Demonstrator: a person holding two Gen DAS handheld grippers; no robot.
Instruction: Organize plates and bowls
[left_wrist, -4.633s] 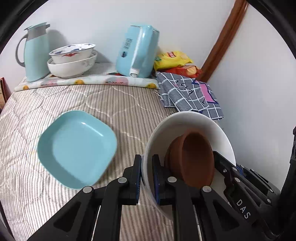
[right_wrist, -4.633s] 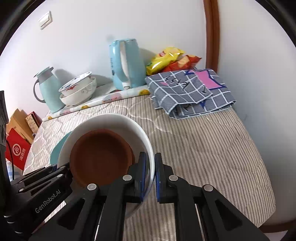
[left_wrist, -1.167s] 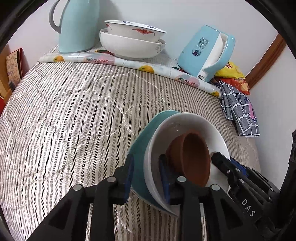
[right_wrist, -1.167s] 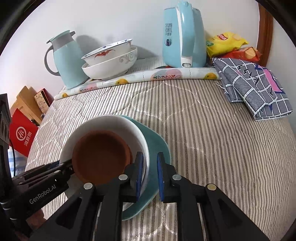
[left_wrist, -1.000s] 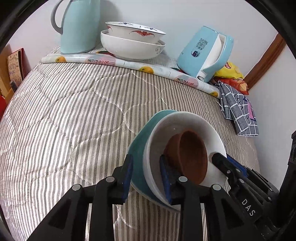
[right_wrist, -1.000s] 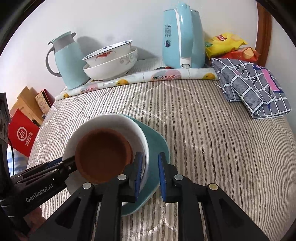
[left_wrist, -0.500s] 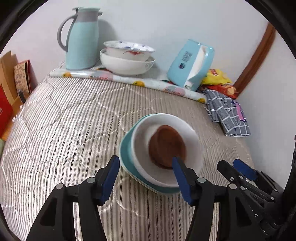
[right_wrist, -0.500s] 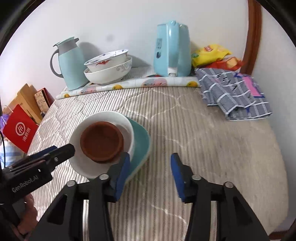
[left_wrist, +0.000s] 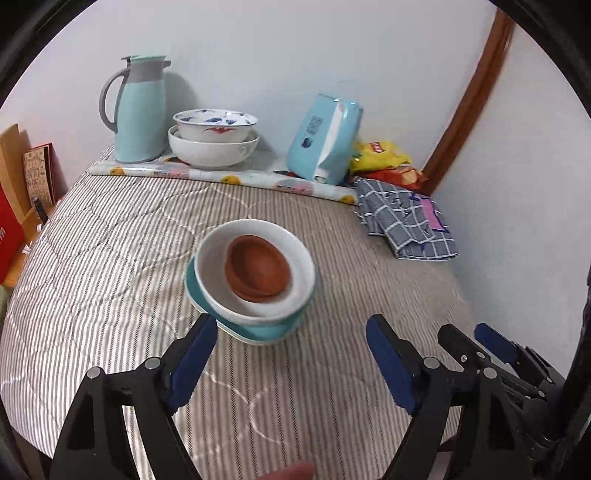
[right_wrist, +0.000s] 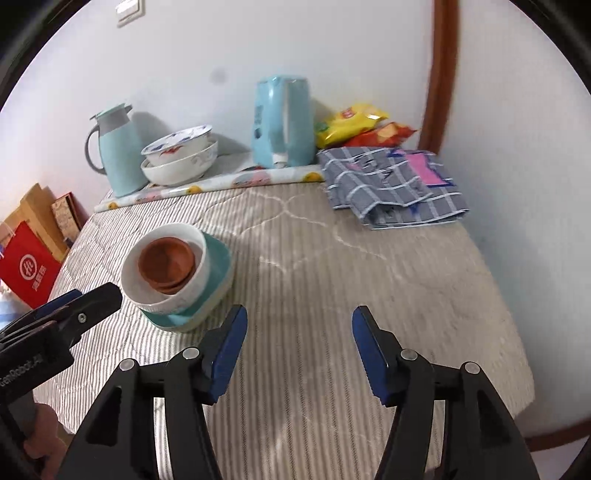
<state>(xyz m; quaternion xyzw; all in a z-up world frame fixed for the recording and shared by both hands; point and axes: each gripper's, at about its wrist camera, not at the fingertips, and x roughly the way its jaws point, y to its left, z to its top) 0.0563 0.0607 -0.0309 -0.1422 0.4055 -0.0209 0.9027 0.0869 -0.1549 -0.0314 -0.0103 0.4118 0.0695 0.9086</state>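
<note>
A brown bowl (left_wrist: 258, 272) sits inside a white bowl (left_wrist: 299, 266), which rests on a teal plate (left_wrist: 258, 332) on the striped quilt. The stack also shows in the right wrist view: brown bowl (right_wrist: 166, 263), white bowl (right_wrist: 201, 258), teal plate (right_wrist: 218, 262). My left gripper (left_wrist: 290, 354) is open and empty, just in front of the stack. My right gripper (right_wrist: 297, 339) is open and empty, to the right of the stack. Two more stacked white bowls (left_wrist: 212, 138) stand at the back, also seen in the right wrist view (right_wrist: 179, 158).
At the back stand a teal jug (left_wrist: 138, 110), a light-blue kettle (left_wrist: 325, 140), snack bags (left_wrist: 382, 157) and a folded checked cloth (left_wrist: 406, 225). A white wall closes the right side. A red bag (right_wrist: 27, 273) stands beyond the quilt's left edge.
Both grippers let go of the white bowl, which now rests on the teal plate. Both have opened wide and pulled back and up from the stack.
</note>
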